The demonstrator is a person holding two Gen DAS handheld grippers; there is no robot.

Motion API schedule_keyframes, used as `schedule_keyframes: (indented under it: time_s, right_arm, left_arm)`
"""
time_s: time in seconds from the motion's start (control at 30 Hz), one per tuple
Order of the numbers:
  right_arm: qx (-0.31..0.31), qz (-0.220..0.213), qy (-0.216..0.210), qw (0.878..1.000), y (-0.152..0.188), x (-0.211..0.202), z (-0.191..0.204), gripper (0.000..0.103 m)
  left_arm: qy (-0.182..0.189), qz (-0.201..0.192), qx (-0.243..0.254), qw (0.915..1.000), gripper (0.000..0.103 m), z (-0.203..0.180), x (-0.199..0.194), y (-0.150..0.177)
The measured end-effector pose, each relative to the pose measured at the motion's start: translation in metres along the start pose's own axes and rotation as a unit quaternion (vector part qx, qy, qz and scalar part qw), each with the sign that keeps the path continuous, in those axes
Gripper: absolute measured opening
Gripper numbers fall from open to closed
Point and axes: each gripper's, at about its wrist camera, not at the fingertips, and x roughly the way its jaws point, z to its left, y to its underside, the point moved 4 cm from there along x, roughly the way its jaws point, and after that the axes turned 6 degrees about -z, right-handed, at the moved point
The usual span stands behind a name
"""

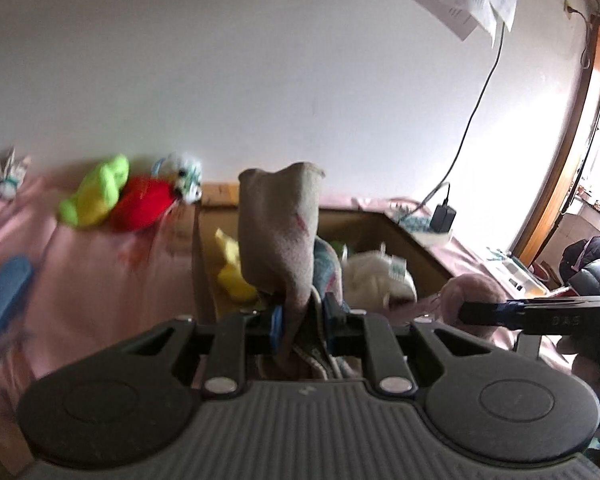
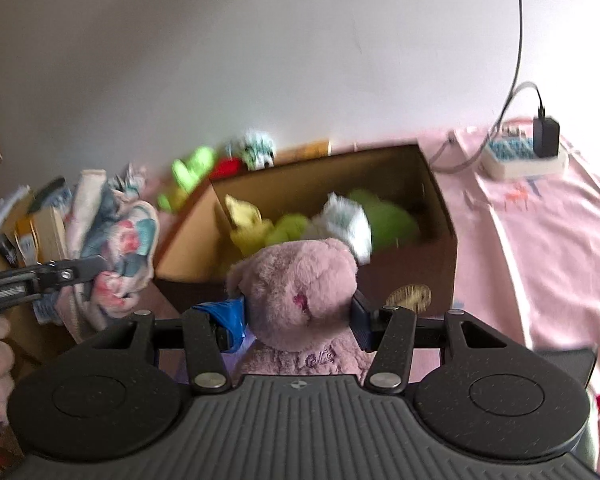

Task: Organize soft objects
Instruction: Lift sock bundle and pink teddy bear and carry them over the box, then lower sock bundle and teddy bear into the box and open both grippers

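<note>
Risk: pink plush bear (image 2: 300,280) clamped in right gripper (image 2: 298,316), patterned soft cloth (image 1: 278,236) pinched in left gripper (image 1: 302,320), both near cardboard box (image 2: 440,216); loose cloth may snag rim, spill outside.

Motion blur smears the toys in the cardboard box (image 2: 440,216), the pink plush (image 2: 300,292) hides its near wall, and the blue object (image 1: 4,296) is cut off at left.

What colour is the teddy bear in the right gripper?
Dusty pink; the teddy bear shows best in the right wrist view.
</note>
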Motion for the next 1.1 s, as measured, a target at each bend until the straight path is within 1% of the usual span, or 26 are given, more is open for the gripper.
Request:
schedule_keyframes:
  time_s: [0.17, 0.3, 0.47, 0.57, 0.67, 0.83, 0.93, 1.1]
  right_arm:
    - [0.004, -0.04, -0.004, 0.999, -0.036, -0.001, -0.004, 0.036]
    - [-0.009, -0.074, -0.001, 0.997, -0.066, 0.004, -0.006, 0.036]
    - [-0.024, -0.112, 0.0, 0.993, -0.094, 0.017, -0.012, 0.037]
    - [-0.044, -0.12, 0.01, 0.992, -0.099, 0.035, -0.018, 0.037]
    - [-0.058, -0.111, 0.026, 0.992, -0.094, 0.06, -0.026, 0.037]
    - [-0.053, -0.085, 0.051, 0.994, -0.083, 0.097, -0.047, 0.037]
    - [-0.043, -0.061, 0.056, 0.996, -0.075, 0.112, -0.058, 0.038]
    - [-0.046, -0.01, 0.067, 0.997, -0.06, 0.139, -0.069, 0.041]
  left_arm:
    - [0.001, -0.021, 0.007, 0.9998, 0.016, -0.004, 0.019, -0.027]
    - [-0.003, -0.027, 0.009, 0.9996, 0.016, -0.007, 0.039, -0.042]
    - [-0.016, -0.025, 0.015, 0.9994, 0.016, -0.008, 0.061, -0.05]
    - [-0.03, -0.013, 0.016, 0.9993, 0.016, -0.001, 0.075, -0.046]
    - [-0.038, 0.006, 0.009, 0.9992, 0.016, 0.008, 0.091, -0.038]
    - [-0.051, 0.042, 0.011, 0.9977, 0.016, 0.018, 0.119, -0.02]
    - [-0.058, 0.064, 0.008, 0.9962, 0.016, 0.022, 0.135, -0.008]
    - [-0.069, 0.1, 0.008, 0.9926, 0.017, 0.026, 0.155, 0.008]
